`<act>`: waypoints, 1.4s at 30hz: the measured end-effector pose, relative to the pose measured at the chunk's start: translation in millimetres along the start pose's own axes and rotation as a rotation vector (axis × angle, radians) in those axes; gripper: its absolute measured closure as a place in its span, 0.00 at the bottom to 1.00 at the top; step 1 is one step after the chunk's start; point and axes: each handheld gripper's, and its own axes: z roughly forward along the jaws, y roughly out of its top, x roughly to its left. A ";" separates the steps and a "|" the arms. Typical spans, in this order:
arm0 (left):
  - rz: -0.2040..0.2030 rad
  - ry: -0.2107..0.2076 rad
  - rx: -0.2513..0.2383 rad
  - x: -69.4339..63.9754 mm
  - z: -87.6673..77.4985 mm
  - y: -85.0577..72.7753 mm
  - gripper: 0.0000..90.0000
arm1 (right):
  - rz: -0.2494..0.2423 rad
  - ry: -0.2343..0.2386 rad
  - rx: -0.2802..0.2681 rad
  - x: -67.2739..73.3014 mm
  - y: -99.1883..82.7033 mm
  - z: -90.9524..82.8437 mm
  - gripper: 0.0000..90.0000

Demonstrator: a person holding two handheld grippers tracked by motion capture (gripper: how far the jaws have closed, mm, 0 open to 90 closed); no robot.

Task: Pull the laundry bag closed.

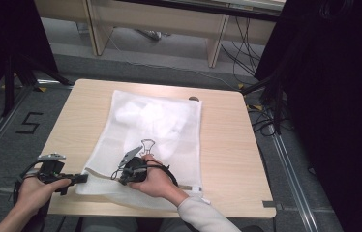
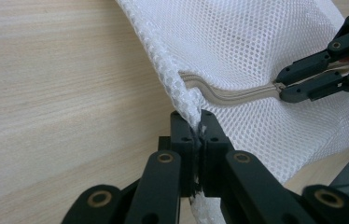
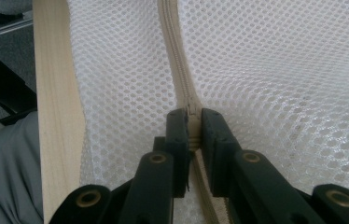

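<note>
Looking down from the high view, we see a white mesh laundry bag (image 1: 155, 140) lying flat on the wooden table (image 1: 227, 145), its near edge hanging slightly over the table's front. Something pale and soft sits inside the bag toward its far end, but the mesh blurs it and we cannot tell what it is. A thin dark outline drawn on the bag near the right hand is too small to read as writing. On the floor to the left a marking reads "5" (image 1: 28, 123). A small dark object at the bag's far right corner is too small to identify. Our left gripper (image 1: 78, 179) sits at the bag's near-left corner; in the left gripper view (image 2: 199, 122) its jaws are pressed together on the bag's seamed edge, with mesh pinched between the pads. Our right gripper (image 3: 190, 122) is clamped tight on the beige zipper (image 3: 175, 56), apparently at the slider, though the jaws hide most of it. In the high view the right hand (image 1: 155, 180) covers that gripper's tips. The zipper's far end runs out of the right gripper view.
</note>
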 end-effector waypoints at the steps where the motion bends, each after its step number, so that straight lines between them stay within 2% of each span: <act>1: 0.000 -0.005 0.010 0.4 -0.5 0.4 0.96 | 0.005 0.003 -0.001 -0.6 -0.4 -0.9 0.92; 5: -0.003 -0.003 0.003 0.0 -0.4 0.1 0.96 | -0.006 0.007 -0.008 0.0 -0.7 -0.7 0.92; 6: -0.002 0.002 -0.013 -0.4 0.4 -0.4 0.96 | -0.006 0.007 -0.008 0.0 -0.7 -0.7 0.92; 7: -0.004 0.003 -0.010 -0.8 0.3 -0.3 0.96 | 0.011 0.008 -0.002 0.1 -1.9 -2.4 0.92; 11: 0.000 0.004 -0.008 -0.3 0.2 -0.3 0.96 | 0.019 0.001 0.000 -0.8 -3.8 -5.0 0.92; 21: -0.002 0.003 0.001 0.3 -0.5 0.1 0.96 | 0.019 0.000 0.002 -2.1 -7.0 -10.5 0.92; 27: -0.005 -0.002 0.006 0.6 -0.4 0.2 0.96 | 0.001 -0.007 -0.002 -3.7 -7.9 -12.9 0.92; 28: -0.004 -0.002 0.006 0.6 -0.5 0.2 0.96 | 0.019 -0.004 -0.002 -2.9 -8.5 -13.2 0.92; 30: -0.005 0.008 -0.004 0.1 -0.1 -0.2 0.96 | 0.014 -0.005 -0.004 -3.5 -9.0 -13.4 0.92; 31: -0.006 -0.003 0.006 0.8 -0.6 0.2 0.96 | 0.005 -0.002 -0.001 -4.0 -9.1 -14.0 0.92; 34: -0.005 0.000 0.006 0.7 -0.4 0.2 0.96 | 0.022 -0.006 -0.002 -4.2 -10.4 -17.1 0.92; 38: -0.006 0.000 0.006 0.7 -0.4 0.2 0.96 | 0.003 -0.008 -0.008 -5.1 -11.0 -18.7 0.92; 40: -0.006 -0.001 0.007 0.8 -0.3 0.2 0.96 | 0.024 -0.010 -0.006 -4.0 -12.1 -19.7 0.92; 41: -0.005 0.001 0.007 0.7 -0.4 0.3 0.96 | 0.009 -0.006 -0.009 -5.4 -12.3 -20.2 0.92; 42: -0.005 0.001 0.007 0.7 -0.4 0.3 0.96 | 0.020 -0.013 -0.004 -4.9 -12.8 -21.0 0.92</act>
